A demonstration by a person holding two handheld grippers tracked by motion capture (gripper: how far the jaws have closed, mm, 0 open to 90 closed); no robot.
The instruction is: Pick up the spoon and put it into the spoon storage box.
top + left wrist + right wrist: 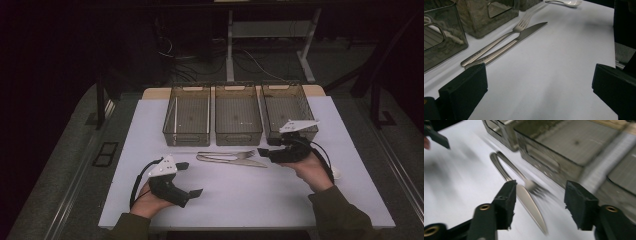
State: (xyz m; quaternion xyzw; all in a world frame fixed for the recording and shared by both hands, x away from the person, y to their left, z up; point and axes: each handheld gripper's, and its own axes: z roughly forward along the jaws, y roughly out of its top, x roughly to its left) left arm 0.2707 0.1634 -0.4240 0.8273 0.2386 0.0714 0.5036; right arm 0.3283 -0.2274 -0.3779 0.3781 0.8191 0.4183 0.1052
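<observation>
Dim room, white desk point(240, 200). My right tongs point(539, 202), blurry, gape over the shiny steel knife point(531, 205) and fork point(534, 187); left tongs point(192, 179) open, empty.

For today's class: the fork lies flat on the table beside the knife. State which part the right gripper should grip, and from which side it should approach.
Probably the fork at its neck or upper handle, from above, jaws straddling it. It lies flat, close alongside the knife, so a sideways approach would likely catch both. The right gripper already hangs open over that end.
</observation>
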